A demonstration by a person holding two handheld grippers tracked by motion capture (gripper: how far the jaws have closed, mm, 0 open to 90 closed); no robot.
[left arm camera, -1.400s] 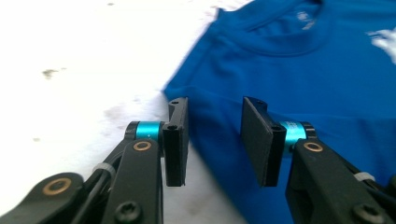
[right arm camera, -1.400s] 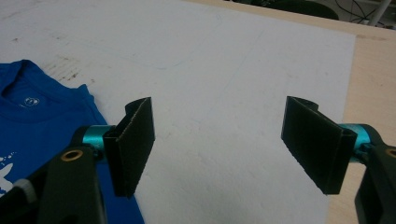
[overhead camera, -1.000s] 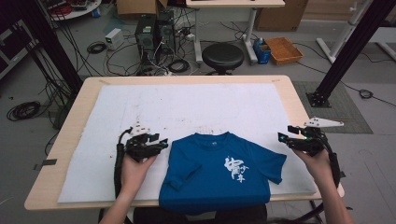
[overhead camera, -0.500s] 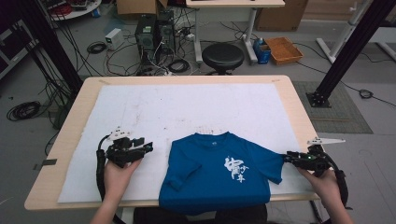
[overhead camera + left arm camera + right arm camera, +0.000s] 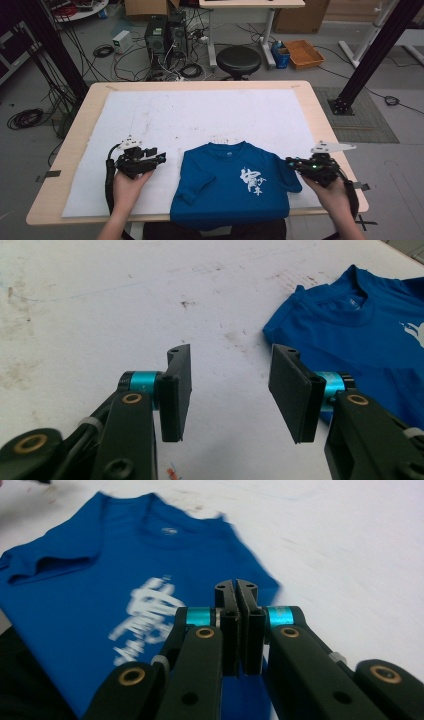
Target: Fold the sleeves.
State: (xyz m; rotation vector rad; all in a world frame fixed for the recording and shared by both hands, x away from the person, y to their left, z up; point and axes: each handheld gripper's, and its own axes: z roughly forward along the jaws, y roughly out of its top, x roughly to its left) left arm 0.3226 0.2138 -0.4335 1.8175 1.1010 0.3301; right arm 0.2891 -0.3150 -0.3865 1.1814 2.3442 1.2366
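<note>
I see the blue T-shirt [image 5: 235,185] lying front-up on the white sheet [image 5: 200,115] that covers the worktop [image 5: 80,115], down at the 6 o'clock edge nearest me, its hem hanging over that edge. The collar points toward 12 o'clock and the white print [image 5: 253,181] sits on the chest, slightly toward 3 o'clock. The sleeve on the 9 o'clock side is folded in over the body; the sleeve on the 3 o'clock side lies spread toward my right claw.

My left claw [image 5: 159,159] rests at about 9 o'clock of the shirt, just beside it, not touching the cloth. In the left gripper view its jaws stand well apart with nothing but bare, stained sheet between them, and the shirt's collar and shoulder [image 5: 350,315] lie beyond the jaw on that view's right side. The left hand [image 5: 127,185] holds it low over the sheet.

My right claw [image 5: 291,163] sits at 3 o'clock of the shirt, at the tip of the spread sleeve. Its jaws have just been closing, and in the right gripper view the pads [image 5: 230,630] stand pressed flat together. The blue cloth [image 5: 100,580] lies right under and beyond them, but I cannot tell whether any fold of the sleeve is caught between them. The right hand [image 5: 332,192] holds it near the sheet's 3 o'clock margin.
</note>
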